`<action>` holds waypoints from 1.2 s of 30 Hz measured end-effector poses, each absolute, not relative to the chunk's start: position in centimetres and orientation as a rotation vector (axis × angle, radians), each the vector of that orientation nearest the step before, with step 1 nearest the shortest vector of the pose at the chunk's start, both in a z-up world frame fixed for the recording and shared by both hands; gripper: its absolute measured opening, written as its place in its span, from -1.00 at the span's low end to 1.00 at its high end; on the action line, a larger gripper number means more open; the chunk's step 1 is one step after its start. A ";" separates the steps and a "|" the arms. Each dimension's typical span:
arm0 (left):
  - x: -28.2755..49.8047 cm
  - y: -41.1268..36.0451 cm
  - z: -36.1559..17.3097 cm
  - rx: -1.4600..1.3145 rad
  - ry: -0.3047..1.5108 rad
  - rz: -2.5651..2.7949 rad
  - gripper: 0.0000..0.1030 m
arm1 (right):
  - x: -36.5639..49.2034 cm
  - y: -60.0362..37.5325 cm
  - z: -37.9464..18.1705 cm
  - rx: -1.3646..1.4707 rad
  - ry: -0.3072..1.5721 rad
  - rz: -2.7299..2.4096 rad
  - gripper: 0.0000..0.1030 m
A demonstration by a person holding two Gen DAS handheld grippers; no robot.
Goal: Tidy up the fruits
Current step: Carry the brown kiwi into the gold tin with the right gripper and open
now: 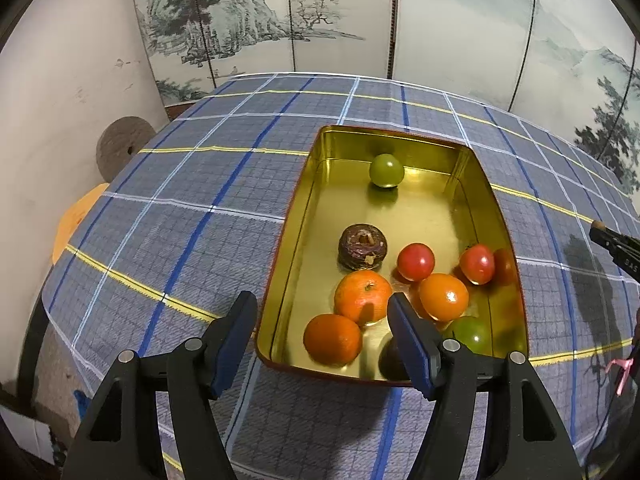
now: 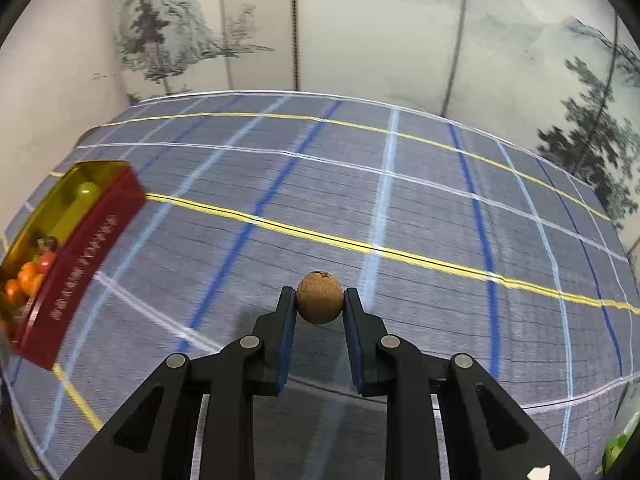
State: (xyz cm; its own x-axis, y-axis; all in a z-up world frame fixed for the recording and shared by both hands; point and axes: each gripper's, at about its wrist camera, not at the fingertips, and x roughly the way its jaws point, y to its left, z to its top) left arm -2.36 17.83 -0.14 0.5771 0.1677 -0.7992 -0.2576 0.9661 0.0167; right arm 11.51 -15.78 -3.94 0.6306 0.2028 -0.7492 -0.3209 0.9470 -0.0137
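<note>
Two wrist views over a counter (image 1: 192, 208) covered by a blue plaid cloth, with a painted folding screen (image 1: 248, 20) behind it. Left view: the left gripper (image 1: 322, 312) hangs with its jaws about half open and nothing between the pads; no fruit is held. Just ahead of the jaws stands an open tin (image 1: 516, 280), gold inside and red outside. Its near rim lies below the gap between the jaws, and the right jaw overlaps its interior. In the tin, nearest the jaws, lie three oranges (image 1: 363, 297), close together; a green fruit (image 1: 471, 333) sits to the right of the right jaw, partly hidden by it. Beyond the oranges are two red fruits (image 1: 416, 262) and a dark purple fruit (image 1: 363, 247); another green fruit (image 1: 386, 171) lies alone at the far end. Right view: the right gripper (image 2: 319, 300) has its jaws closed on a small round brown fruit (image 2: 319, 298), pinched at the pad tips and clear of the cloth. The tin appears far to the left of these jaws, well apart from them.
</note>
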 end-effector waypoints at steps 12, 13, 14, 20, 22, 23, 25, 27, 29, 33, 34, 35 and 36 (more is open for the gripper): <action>-3.3 19.2 0.2 -0.131 0.915 0.295 0.33 | 8.6 -8.1 -0.5 -0.176 0.780 0.505 -0.58; -3.4 19.3 0.2 -0.133 0.914 0.296 0.33 | 8.3 -7.4 -0.2 -0.178 0.773 0.524 -0.58; -3.5 19.4 0.2 -0.134 0.912 0.299 0.33 | 8.1 -6.8 0.0 -0.180 0.769 0.542 -0.58; -4.2 20.1 0.4 -0.145 0.907 0.318 0.33 | 6.5 -2.5 0.6 -0.198 0.753 0.650 -0.58; -4.5 20.3 0.4 -0.146 0.907 0.326 0.33 | 6.2 -1.1 0.5 -0.205 0.755 0.682 -0.58; -4.5 20.4 0.3 -0.149 0.908 0.329 0.33 | 6.0 -0.4 0.4 -0.210 0.756 0.694 -0.58; -4.7 20.7 0.2 -0.154 0.910 0.334 0.33 | 5.7 1.0 0.1 -0.218 0.763 0.720 -0.58; -4.9 21.0 0.1 -0.157 0.913 0.339 0.33 | 5.2 2.2 -0.4 -0.231 0.770 0.739 -0.58; -4.9 21.0 0.0 -0.157 0.915 0.340 0.33 | 4.9 3.2 -0.9 -0.244 0.780 0.753 -0.58; -5.1 21.1 0.1 -0.155 0.911 0.342 0.33 | 4.8 4.7 -1.9 -0.271 0.800 0.763 -0.58; -5.1 21.1 0.1 -0.153 0.910 0.344 0.33 | 4.8 5.0 -2.2 -0.275 0.804 0.760 -0.58; -5.1 21.1 0.1 -0.150 0.910 0.346 0.33 | 4.8 5.2 -2.4 -0.280 0.807 0.758 -0.58; -5.1 21.1 0.1 -0.150 0.910 0.346 0.33 | 4.8 5.5 -2.6 -0.286 0.810 0.756 -0.58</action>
